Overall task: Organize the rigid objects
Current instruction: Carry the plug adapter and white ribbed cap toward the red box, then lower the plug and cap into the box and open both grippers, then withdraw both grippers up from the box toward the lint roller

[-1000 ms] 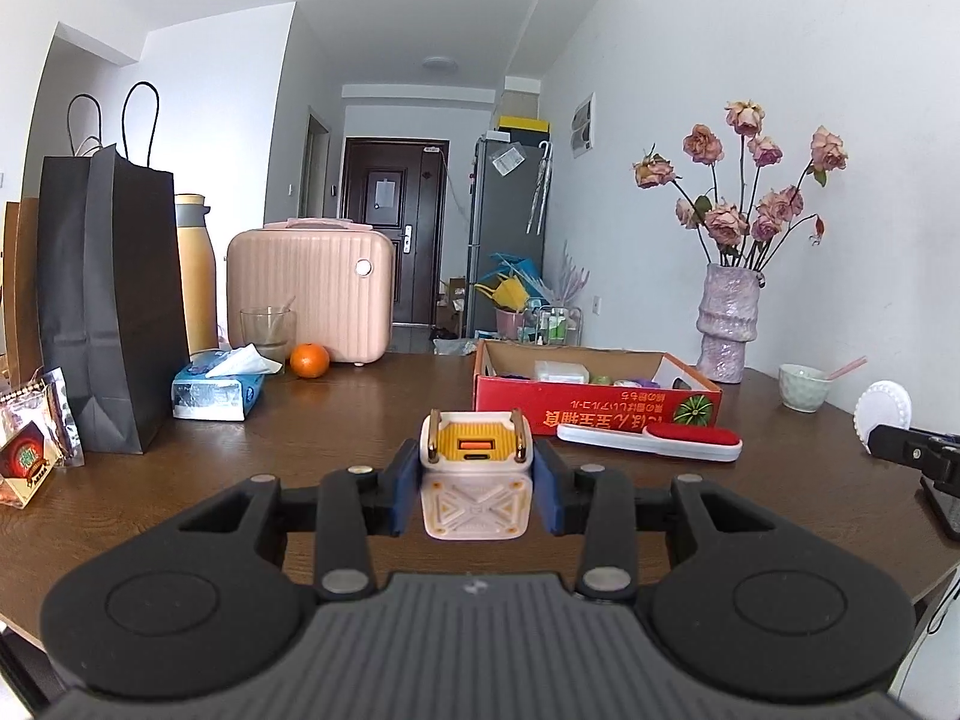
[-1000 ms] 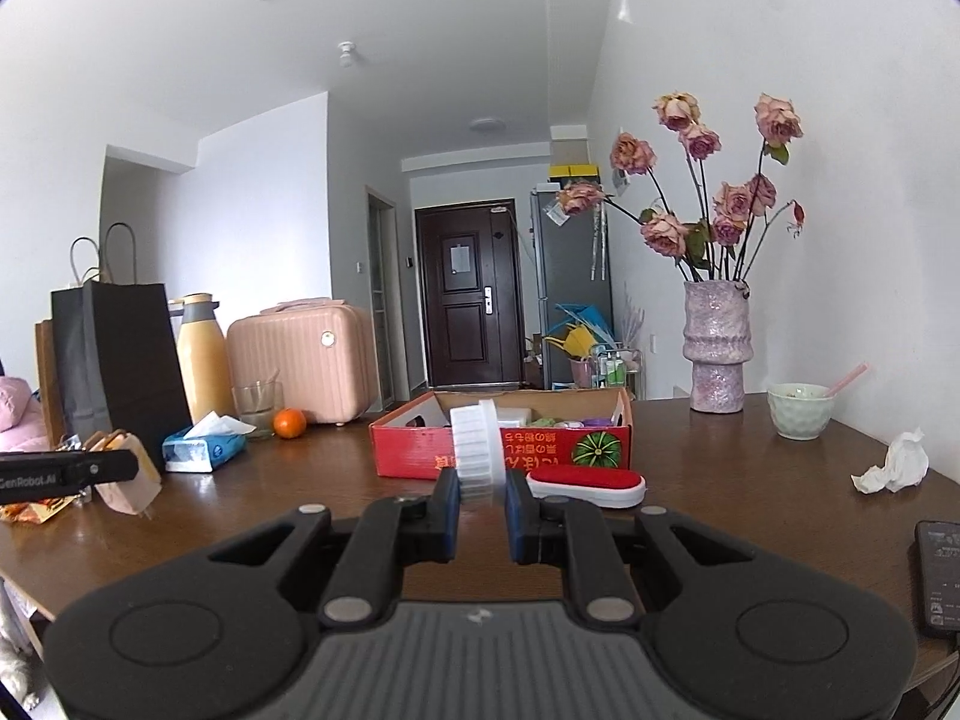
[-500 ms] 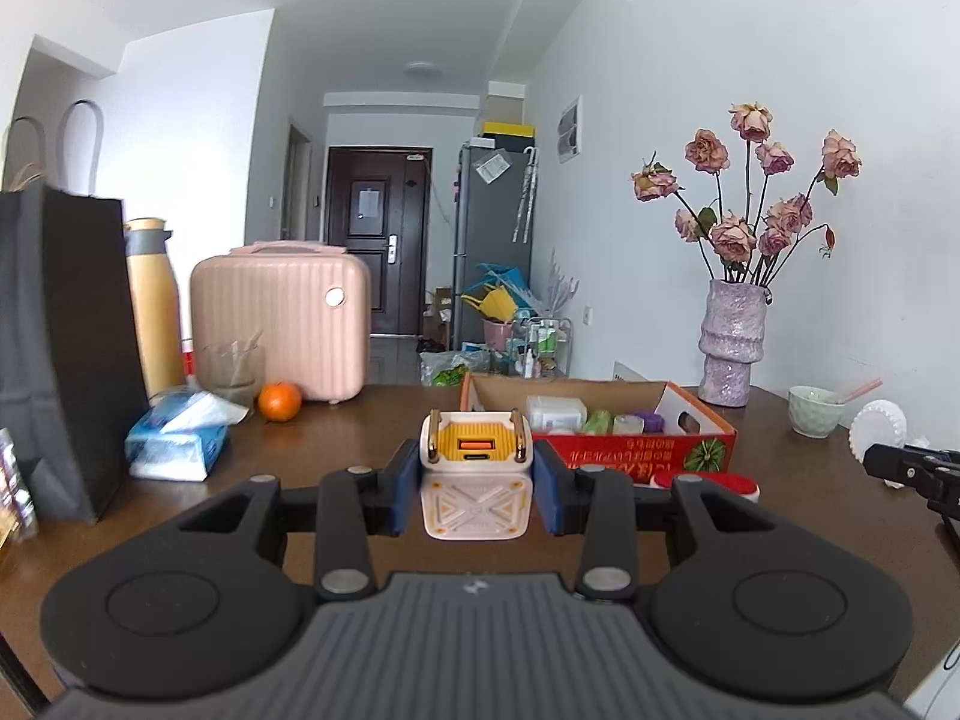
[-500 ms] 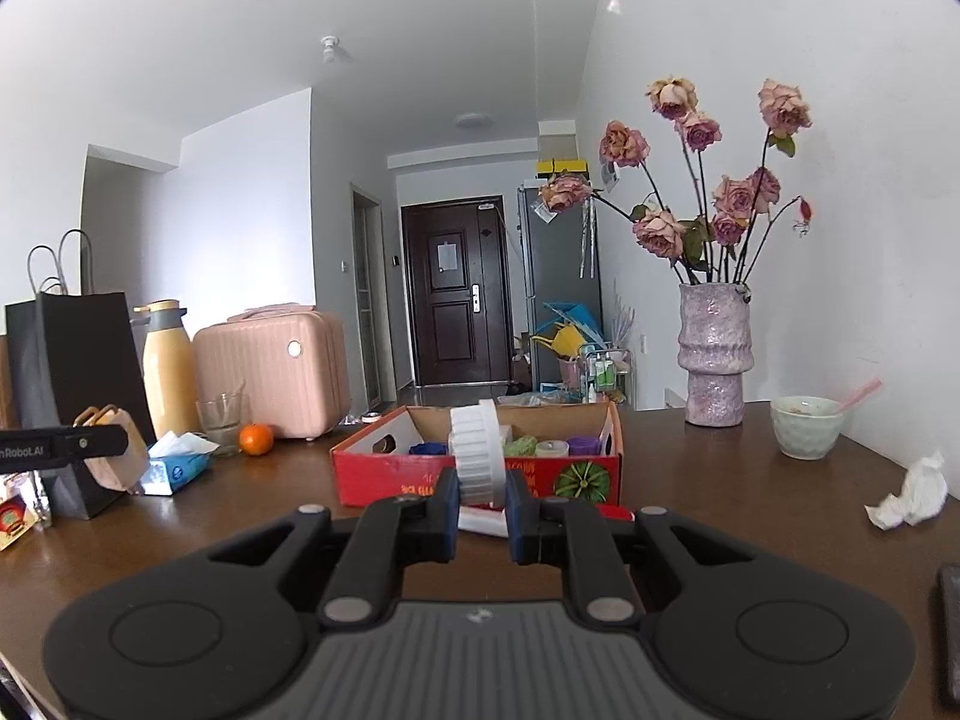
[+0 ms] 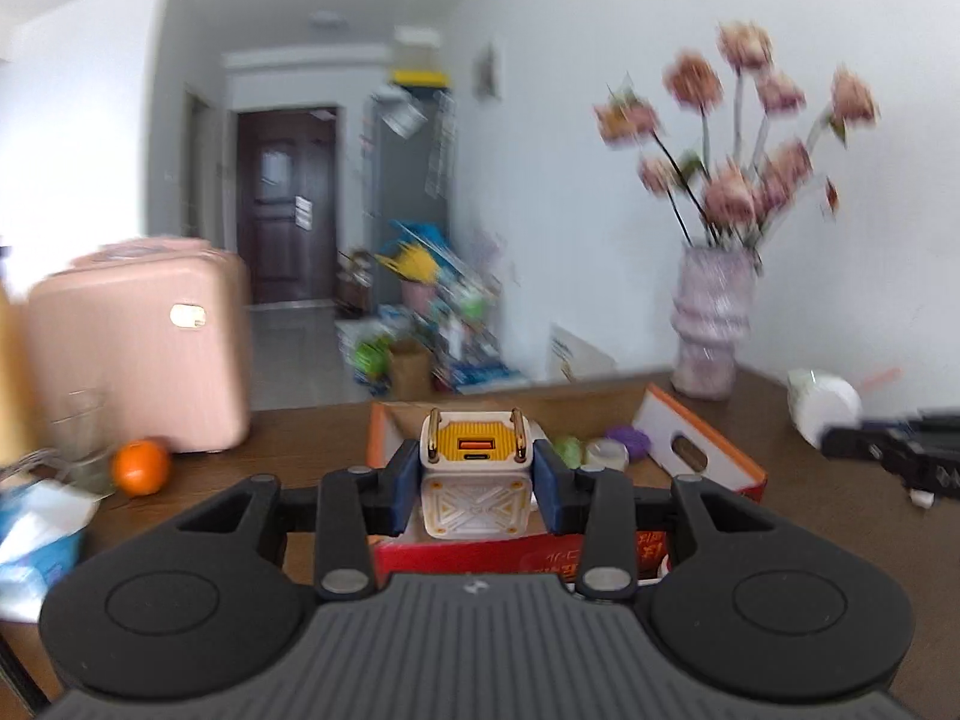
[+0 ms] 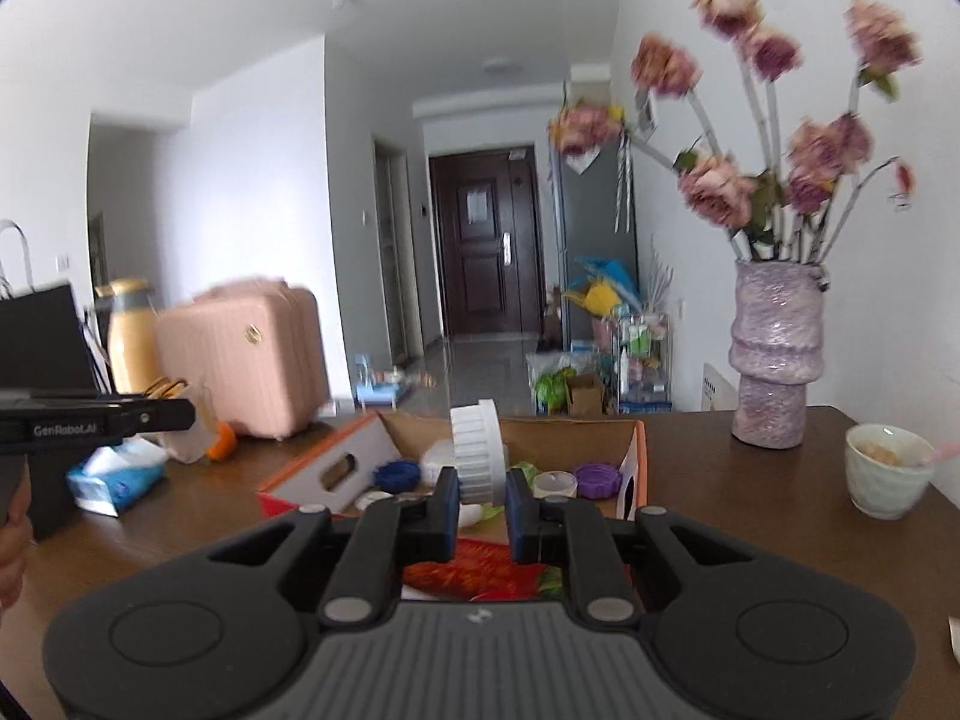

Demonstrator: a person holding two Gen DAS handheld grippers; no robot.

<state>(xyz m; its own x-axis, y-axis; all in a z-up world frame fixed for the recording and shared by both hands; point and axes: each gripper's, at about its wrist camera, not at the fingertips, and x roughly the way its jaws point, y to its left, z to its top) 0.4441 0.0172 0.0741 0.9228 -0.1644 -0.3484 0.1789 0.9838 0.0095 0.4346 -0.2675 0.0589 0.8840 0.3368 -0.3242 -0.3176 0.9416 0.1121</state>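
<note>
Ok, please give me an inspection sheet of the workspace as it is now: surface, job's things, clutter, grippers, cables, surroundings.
Surface: brown wooden table.
Job's things: red box, open, holding a blue lid, a purple lid and other small items; charger; white ribbed disc.
Clutter: pink case, orange, tissue pack, vase with flowers, cup, gold bottle, black bag.
Grippers: left gripper shut on the charger; right gripper shut on the disc; both near the box.
Cables: nothing seen.
Surroundings: white walls, dark door, cluttered floor rack.
</note>
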